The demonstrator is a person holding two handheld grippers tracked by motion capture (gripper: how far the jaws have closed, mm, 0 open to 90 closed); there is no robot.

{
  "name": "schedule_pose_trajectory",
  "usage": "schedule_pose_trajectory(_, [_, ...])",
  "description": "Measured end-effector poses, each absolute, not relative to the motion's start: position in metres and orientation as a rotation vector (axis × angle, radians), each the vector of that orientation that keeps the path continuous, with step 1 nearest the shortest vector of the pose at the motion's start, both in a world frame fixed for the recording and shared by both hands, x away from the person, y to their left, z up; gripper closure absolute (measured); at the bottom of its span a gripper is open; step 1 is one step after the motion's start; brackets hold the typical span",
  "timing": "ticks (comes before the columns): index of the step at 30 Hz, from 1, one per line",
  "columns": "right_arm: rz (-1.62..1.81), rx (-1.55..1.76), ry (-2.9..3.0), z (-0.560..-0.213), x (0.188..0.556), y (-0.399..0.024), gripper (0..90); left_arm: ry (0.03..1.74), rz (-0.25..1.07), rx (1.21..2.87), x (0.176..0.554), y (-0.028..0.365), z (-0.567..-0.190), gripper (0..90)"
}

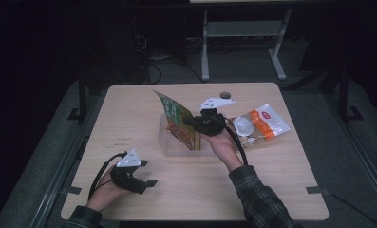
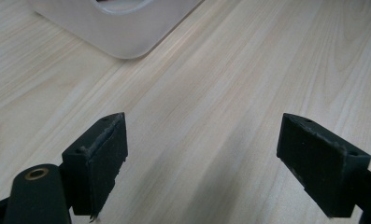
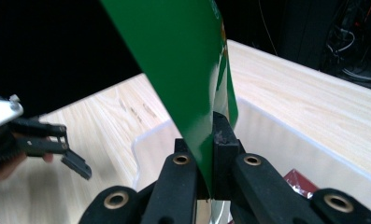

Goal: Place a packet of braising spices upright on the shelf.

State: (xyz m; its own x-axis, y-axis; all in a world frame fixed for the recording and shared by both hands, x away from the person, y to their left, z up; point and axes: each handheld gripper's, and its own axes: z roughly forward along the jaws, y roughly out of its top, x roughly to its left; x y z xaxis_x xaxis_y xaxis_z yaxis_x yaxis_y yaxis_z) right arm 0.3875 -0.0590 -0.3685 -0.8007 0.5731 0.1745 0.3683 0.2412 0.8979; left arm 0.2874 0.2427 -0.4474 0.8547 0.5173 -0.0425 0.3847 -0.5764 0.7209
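Left gripper (image 1: 146, 174) low, agape; right gripper (image 1: 195, 124) pinching green packet (image 1: 177, 118).

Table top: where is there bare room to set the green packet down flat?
Bare wood on the table left of the clear bin, and along the near edge past the left gripper. Crowded right of the bin, around the orange bag.

Green packet's (image 3: 183, 70) top beyond frame

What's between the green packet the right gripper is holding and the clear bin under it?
Nothing visible. The right gripper pinches the green packet directly over the clear bin; a dark red item already lies inside, off to one side.
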Motion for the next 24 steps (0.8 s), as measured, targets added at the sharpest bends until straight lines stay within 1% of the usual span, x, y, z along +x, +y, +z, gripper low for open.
schedule_pose_trajectory(7, [1.594,0.892,2.332,-0.37,0.386,-0.059,88.4,0.651,0.219,2.257,0.287,0.242,-0.448,15.8])
schedule_pose_trajectory(9, [1.59,0.883,2.34,-0.37,0.386,-0.059,85.8,0.65,0.22,2.257,0.287,0.241,-0.448,15.8])
schedule_pose_trajectory(14, [1.593,0.875,2.354,-0.369,0.385,-0.058,67.9,0.651,0.213,2.259,0.287,0.241,-0.448,15.8])
schedule_pose_trajectory(17, [1.566,0.884,2.363,-0.366,0.383,-0.058,51.2,0.655,0.209,2.257,0.287,0.241,-0.449,15.8])
schedule_pose_trajectory(18, [1.551,0.89,2.369,-0.365,0.382,-0.058,47.7,0.654,0.212,2.259,0.287,0.241,-0.449,15.8])
schedule_pose_trajectory(21, [1.531,0.892,2.378,-0.364,0.379,-0.059,41.6,0.651,0.215,2.261,0.287,0.242,-0.449,15.8])
schedule_pose_trajectory(24, [1.52,0.869,2.376,-0.361,0.374,-0.064,38.5,0.653,0.212,2.264,0.287,0.241,-0.448,15.8])
